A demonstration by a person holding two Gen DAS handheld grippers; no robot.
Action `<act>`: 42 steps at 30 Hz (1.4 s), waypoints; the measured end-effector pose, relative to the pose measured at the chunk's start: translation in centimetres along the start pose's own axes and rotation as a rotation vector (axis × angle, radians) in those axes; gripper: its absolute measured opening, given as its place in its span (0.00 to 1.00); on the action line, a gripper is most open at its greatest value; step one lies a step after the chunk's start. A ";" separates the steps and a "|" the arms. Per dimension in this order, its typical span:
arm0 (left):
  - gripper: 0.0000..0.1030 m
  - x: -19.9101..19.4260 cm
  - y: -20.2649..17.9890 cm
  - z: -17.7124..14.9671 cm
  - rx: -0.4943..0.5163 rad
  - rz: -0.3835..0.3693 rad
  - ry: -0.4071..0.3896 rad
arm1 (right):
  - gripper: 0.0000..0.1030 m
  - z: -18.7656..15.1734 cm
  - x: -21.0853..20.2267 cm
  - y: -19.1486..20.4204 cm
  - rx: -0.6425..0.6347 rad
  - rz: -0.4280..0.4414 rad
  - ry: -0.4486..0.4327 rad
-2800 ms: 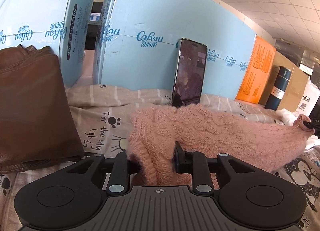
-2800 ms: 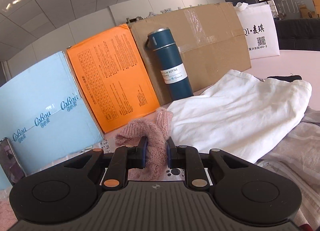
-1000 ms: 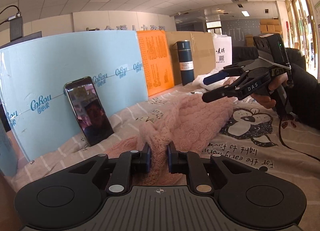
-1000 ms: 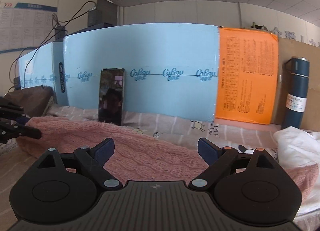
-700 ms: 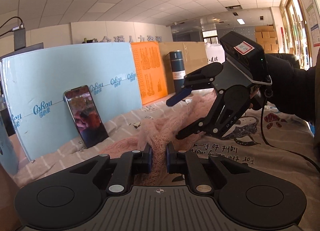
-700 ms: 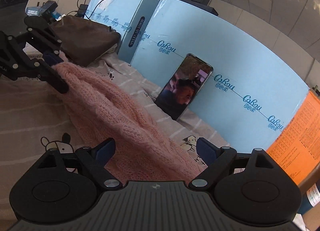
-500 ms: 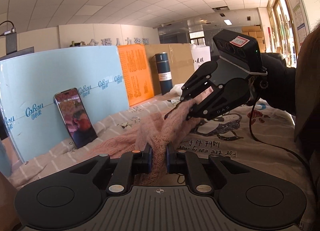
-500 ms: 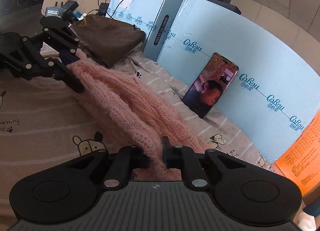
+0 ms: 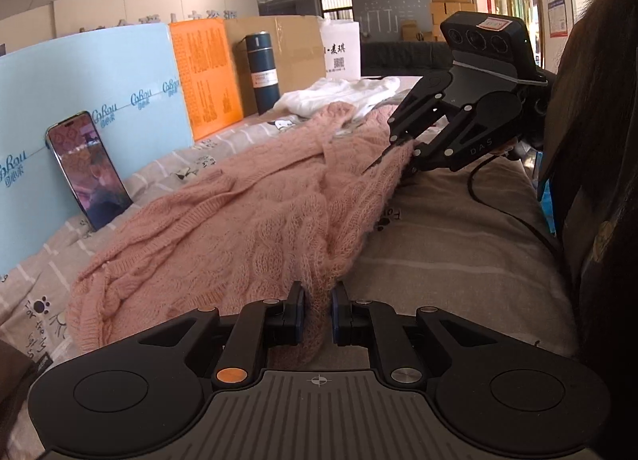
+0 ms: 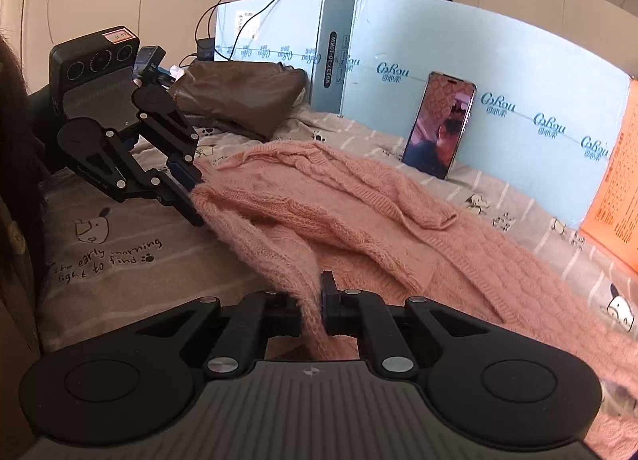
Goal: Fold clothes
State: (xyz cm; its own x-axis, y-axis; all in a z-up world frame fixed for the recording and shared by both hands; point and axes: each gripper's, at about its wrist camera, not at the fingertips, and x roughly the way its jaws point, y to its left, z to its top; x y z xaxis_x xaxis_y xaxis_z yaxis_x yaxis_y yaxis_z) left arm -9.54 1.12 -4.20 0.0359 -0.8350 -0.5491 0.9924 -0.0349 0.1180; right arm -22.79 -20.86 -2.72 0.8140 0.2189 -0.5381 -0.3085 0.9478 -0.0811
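My left hand-held gripper [image 9: 317,310] is clamped on a pinch of the pink cable-knit sweater [image 9: 255,221]; my right hand-held gripper [image 10: 310,312] is likewise clamped on the same near edge of that garment, so the knit hangs as a taut strip between the two. Ahead of both, the sweater lies spread but rumpled on the grey printed bedsheet [image 9: 450,229], with one sleeve [image 10: 359,189] flopped across the body. Beyond it, a smartphone with a lit screen [image 10: 438,125] leans against the pale blue printed cartons [image 10: 538,101]; left of my right hand-held gripper, behind the left one, sits a folded brown leather-like garment [image 10: 239,97]. Far ahead of my left hand-held gripper stand a dark blue cylindrical flask [image 9: 261,71] and a crumpled white cloth [image 9: 339,93]. Progress, as I judge it: early. The edge is secured at two points, but no crease is set, and the sleeves are not yet tucked. What remains is carrying this edge over the body, squaring the halves, and then the white cloth.
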 end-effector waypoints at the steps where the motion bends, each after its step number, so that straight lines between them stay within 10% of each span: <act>1: 0.12 -0.1 0.0 -0.2 -0.008 0.006 -0.003 | 0.08 -0.3 -0.3 -0.1 0.025 -0.016 -0.012; 4: 0.18 -0.6 -0.1 -0.5 -0.025 0.025 -0.007 | 0.25 -1.1 -2.5 -1.0 0.121 -0.093 -0.095; 6: 0.32 -1.2 0.1 -0.7 -0.048 0.041 -0.030 | 0.58 -1.7 -4.4 -2.3 0.210 -0.200 -0.161; 9: 0.62 -2.6 0.7 -0.9 -0.117 0.060 -0.106 | 0.63 -3.1 -7.1 -5.3 0.382 -0.423 -0.225; 15: 0.83 -4.3 2.8 -1.3 -0.291 0.242 -0.183 | 0.68 -7.8 -10.4 -12.5 0.864 -0.922 -0.218; 20: 0.83 -3.2 3.8 -2.0 -0.352 0.347 -0.110 | 0.63 -10.6 -9.9 -15.0 1.062 -0.866 -0.227; 25: 0.83 -2.4 3.9 -1.9 -0.352 0.356 -0.084 | 0.09 -9.4 -8.8 -14.4 0.991 -0.839 -0.180; 37: 0.83 -2.3 4.1 -2.4 -0.388 0.366 -0.066 | 0.10 -7.9 -11.8 -11.3 0.908 -1.055 -0.130; 42: 0.83 -2.8 3.8 -2.2 -0.376 0.373 -0.095 | 0.31 -10.1 -11.3 -11.6 0.973 -1.091 -0.095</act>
State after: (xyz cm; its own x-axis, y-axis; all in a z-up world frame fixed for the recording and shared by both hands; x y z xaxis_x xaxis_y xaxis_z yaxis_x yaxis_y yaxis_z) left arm -5.61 4.55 -4.03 0.4005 -0.7997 -0.4474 0.8886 0.4581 -0.0235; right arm -33.33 -36.67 -4.16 0.4618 -0.7163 -0.5231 0.8839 0.4211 0.2036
